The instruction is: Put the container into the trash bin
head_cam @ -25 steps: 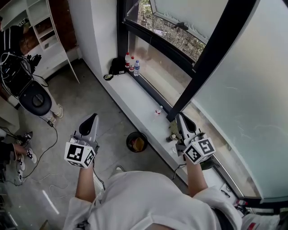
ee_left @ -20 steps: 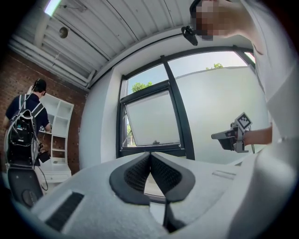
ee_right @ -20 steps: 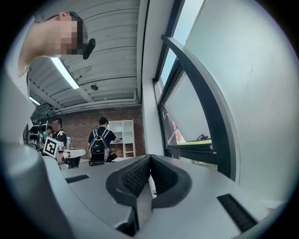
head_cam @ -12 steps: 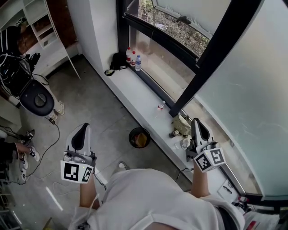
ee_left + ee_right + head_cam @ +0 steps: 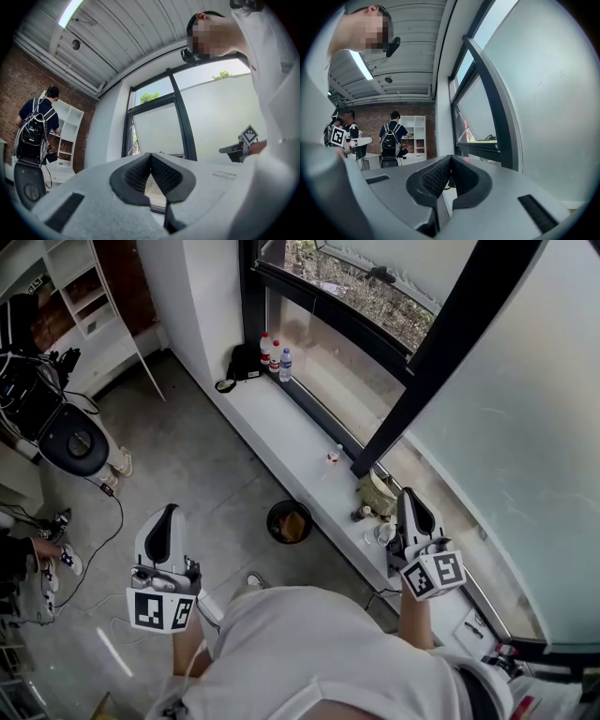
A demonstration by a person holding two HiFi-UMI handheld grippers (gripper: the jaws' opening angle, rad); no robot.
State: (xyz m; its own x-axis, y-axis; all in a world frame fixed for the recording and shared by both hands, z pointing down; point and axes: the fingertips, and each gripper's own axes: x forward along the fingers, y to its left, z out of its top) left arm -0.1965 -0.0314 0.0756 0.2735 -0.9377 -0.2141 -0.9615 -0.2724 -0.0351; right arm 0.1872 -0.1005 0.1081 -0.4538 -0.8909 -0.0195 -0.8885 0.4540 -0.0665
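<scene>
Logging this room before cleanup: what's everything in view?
ledge: one, white, under the window
bin: one, black, on floor beside ledge
bottles: three, pale, ledge's far end
bag: one, black, beside bottles
small item: one, white and red, mid-ledge
container: one, clear, ledge's near end
wrapper: one, greenish, crumpled, beside container
chair: one, black, on floor at left
shelf: one, white, far corner
bystanders: two, dark clothes, near shelf
left gripper: one, grey, shut, empty, over floor
right gripper: one, grey, shut, empty, over ledge
</scene>
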